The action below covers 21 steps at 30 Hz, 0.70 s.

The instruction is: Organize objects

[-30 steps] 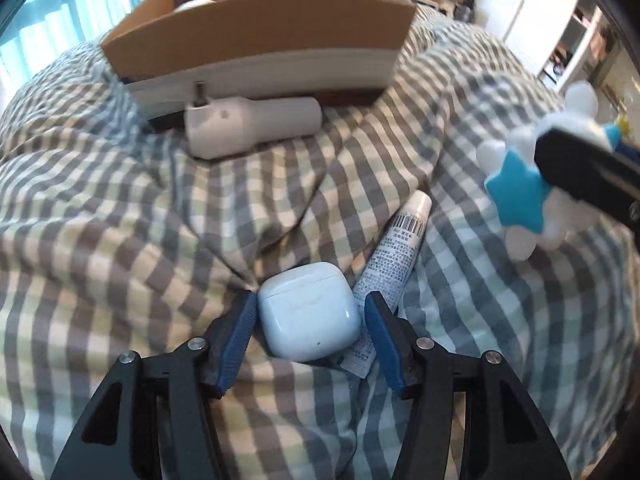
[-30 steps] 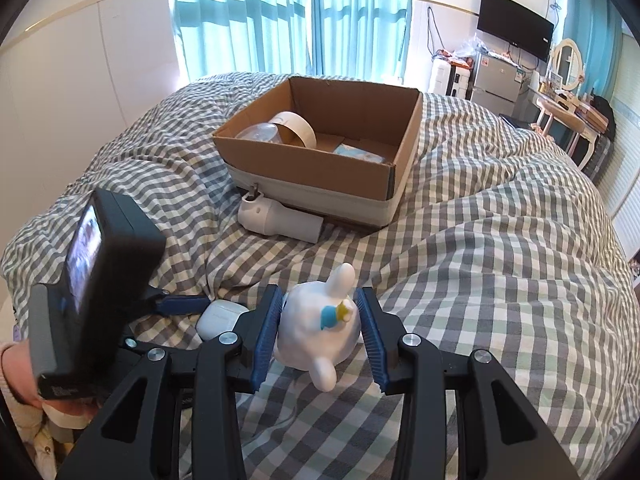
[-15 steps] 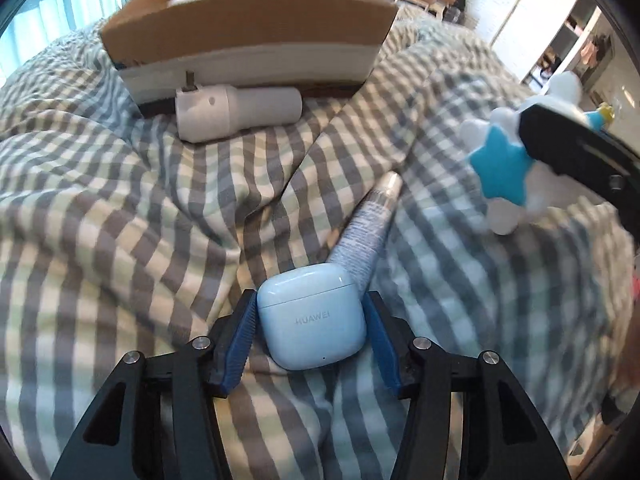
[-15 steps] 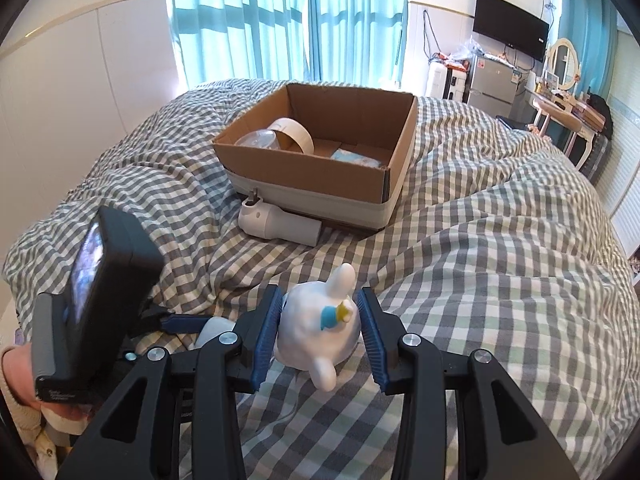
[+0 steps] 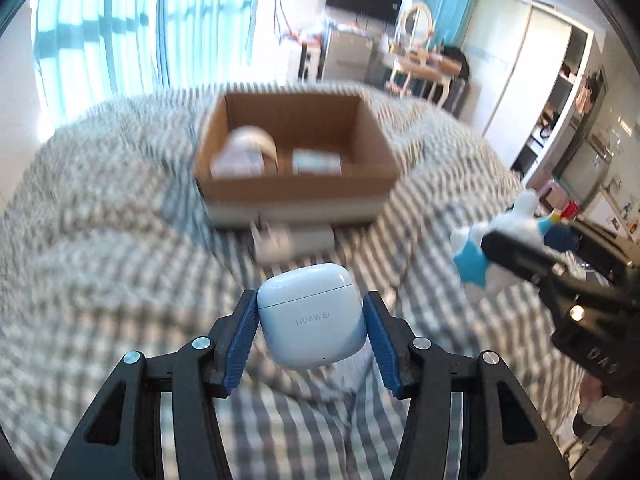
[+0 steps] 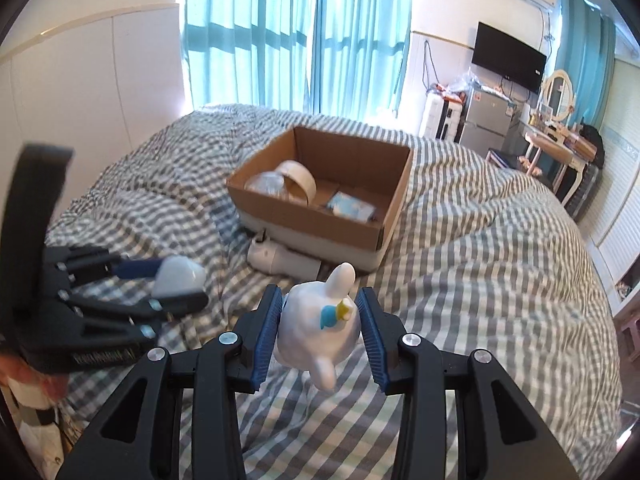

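Observation:
My left gripper point(image 5: 308, 332) is shut on a pale blue earbud case point(image 5: 312, 316) marked HUAWEI and holds it up above the checked bedspread. It also shows at the left of the right wrist view point(image 6: 176, 280). My right gripper point(image 6: 320, 328) is shut on a white bunny figurine point(image 6: 320, 324) with a blue and yellow wing, held above the bed. The figurine also shows in the left wrist view point(image 5: 492, 252). An open cardboard box point(image 6: 392, 216) lies ahead on the bed, with a tape roll point(image 6: 298, 182) and a blue packet point(image 6: 352, 206) inside.
A white cylindrical device point(image 6: 280, 258) lies against the box's near side; it is blurred in the left wrist view point(image 5: 292, 240). The checked bedspread point(image 6: 500, 264) is rumpled. A dressing table point(image 6: 560, 148), fridge and wall TV stand beyond the bed at the right.
My left gripper has closed on the earbud case and lifted it off the bed, tilting up toward the box. The tube beside it is out of sight. My right gripper rose slightly with the figurine.

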Each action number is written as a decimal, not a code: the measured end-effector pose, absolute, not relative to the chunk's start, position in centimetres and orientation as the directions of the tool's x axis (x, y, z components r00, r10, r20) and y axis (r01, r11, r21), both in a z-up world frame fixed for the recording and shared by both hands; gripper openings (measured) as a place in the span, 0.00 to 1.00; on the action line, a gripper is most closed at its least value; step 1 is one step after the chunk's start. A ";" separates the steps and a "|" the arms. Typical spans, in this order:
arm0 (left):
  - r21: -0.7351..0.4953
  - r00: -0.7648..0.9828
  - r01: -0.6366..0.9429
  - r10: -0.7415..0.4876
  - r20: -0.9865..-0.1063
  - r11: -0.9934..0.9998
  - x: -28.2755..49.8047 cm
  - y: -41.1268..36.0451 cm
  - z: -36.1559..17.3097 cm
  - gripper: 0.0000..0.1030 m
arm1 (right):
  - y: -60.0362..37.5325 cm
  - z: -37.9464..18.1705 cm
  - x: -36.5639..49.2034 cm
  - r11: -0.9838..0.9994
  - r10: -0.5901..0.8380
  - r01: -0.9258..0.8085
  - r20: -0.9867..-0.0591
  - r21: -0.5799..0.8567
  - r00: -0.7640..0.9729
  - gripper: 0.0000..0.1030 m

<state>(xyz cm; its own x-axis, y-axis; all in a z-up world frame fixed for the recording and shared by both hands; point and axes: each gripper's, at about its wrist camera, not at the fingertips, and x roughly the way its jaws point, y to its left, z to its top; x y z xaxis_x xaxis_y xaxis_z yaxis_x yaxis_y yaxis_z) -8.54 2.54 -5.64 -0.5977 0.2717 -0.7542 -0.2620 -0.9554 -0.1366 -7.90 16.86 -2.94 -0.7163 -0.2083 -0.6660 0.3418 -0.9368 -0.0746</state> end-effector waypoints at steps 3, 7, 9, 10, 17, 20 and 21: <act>-0.109 -0.649 -0.252 0.251 -0.718 -0.962 -10.8 2.2 -3.0 0.53 | 16.6 -1.2 -9.5 -0.935 -0.198 0.340 -0.642 -0.103 -0.740 0.38; -0.090 -0.698 -0.234 0.231 -0.678 -0.968 -13.5 1.5 -0.5 0.53 | 16.1 0.9 -12.2 -0.931 -0.200 0.342 -0.611 -0.125 -0.766 0.38; -0.085 -0.714 -0.230 0.228 -0.662 -0.969 -15.2 1.3 0.6 0.53 | 15.8 2.0 -14.0 -0.930 -0.201 0.342 -0.594 -0.133 -0.779 0.38; -0.082 -0.718 -0.230 0.227 -0.658 -0.970 -16.0 1.3 0.7 0.53 | 15.7 2.4 -14.7 -0.930 -0.203 0.342 -0.589 -0.133 -0.782 0.38; -0.032 -0.742 -0.235 0.200 -0.640 -0.972 -23.0 2.5 1.2 0.53 | 14.9 3.1 -21.7 -0.933 -0.206 0.337 -0.577 -0.129 -0.790 0.38; -0.028 -0.733 -0.241 0.201 -0.650 -0.970 -25.7 2.9 0.5 0.53 | 14.6 2.6 -24.9 -0.933 -0.201 0.336 -0.589 -0.127 -0.782 0.38; -0.024 -0.729 -0.244 0.199 -0.655 -0.970 -26.5 3.0 0.2 0.53 | 14.5 2.2 -26.0 -0.933 -0.199 0.336 -0.597 -0.127 -0.777 0.38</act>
<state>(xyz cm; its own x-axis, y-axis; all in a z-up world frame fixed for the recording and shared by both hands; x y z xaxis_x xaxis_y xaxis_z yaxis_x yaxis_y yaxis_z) -26.55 3.04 0.22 -0.7290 0.1993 -0.6549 -0.2436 -0.9696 -0.0239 -26.00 14.50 2.21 -0.7773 -0.1993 -0.5967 0.3364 -0.9332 -0.1265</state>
